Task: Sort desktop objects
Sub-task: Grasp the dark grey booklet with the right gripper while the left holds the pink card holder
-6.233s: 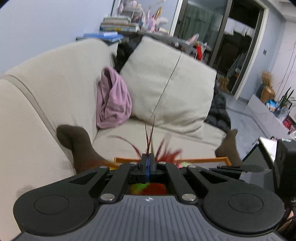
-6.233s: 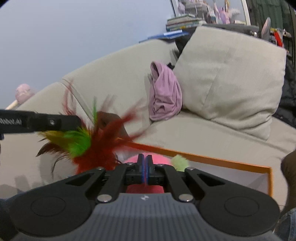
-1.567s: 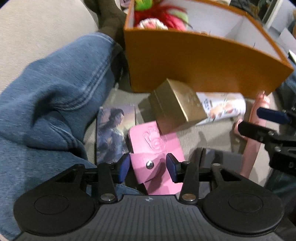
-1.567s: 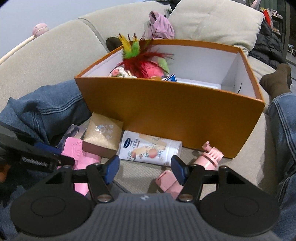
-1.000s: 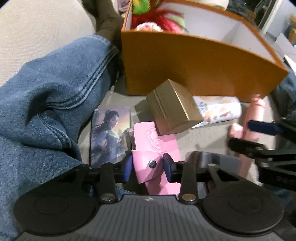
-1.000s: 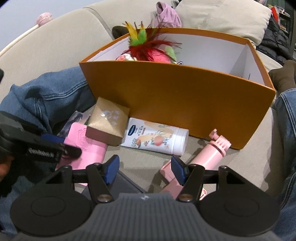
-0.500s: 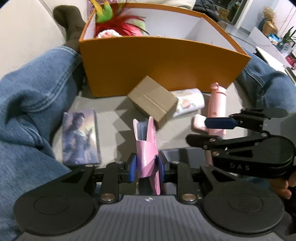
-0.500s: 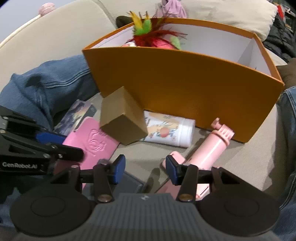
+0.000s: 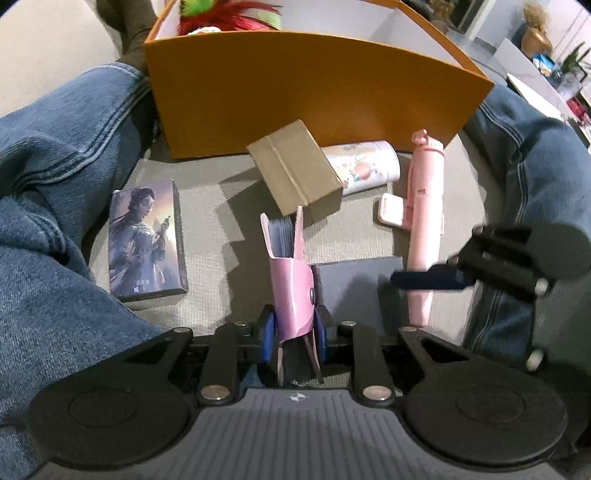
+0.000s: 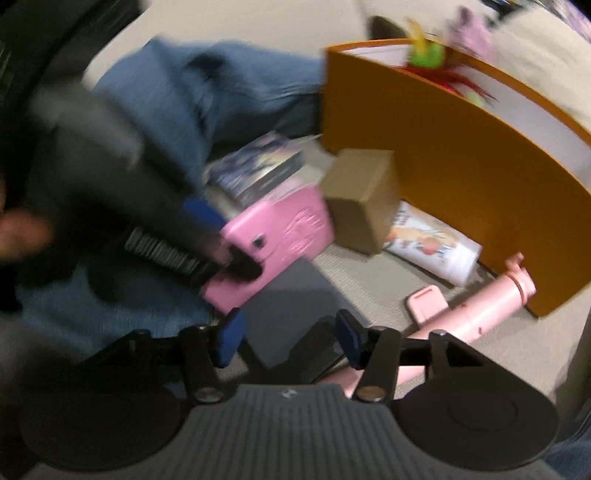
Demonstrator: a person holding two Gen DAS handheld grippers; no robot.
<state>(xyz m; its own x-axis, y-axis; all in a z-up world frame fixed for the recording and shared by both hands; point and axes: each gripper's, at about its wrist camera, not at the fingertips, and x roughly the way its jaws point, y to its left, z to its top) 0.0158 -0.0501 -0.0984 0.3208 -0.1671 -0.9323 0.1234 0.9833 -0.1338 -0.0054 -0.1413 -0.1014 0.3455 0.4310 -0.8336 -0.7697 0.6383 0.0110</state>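
A pink card holder (image 9: 290,280) stands on edge off the sofa seat, with my left gripper (image 9: 293,332) shut on its lower end; the jaws are still closing on it. The right wrist view, which is blurred, shows the same card holder (image 10: 273,236) in the left gripper (image 10: 225,243). My right gripper (image 10: 288,336) hovers over a dark grey flat case (image 10: 288,295), its jaws opening with nothing between them. One of its fingers (image 9: 428,280) crosses a pink selfie stick (image 9: 424,221). The orange box (image 9: 314,85) behind holds a feather toy (image 9: 229,14).
In front of the box lie a gold carton (image 9: 295,173), a white printed tube (image 9: 369,168) and an illustrated card box (image 9: 146,236). A person's legs in jeans (image 9: 55,147) close in the seat on both sides.
The left gripper closed on the pink card holder and raised it onto its edge. The right gripper swung left and rolled. The gold carton tipped over.
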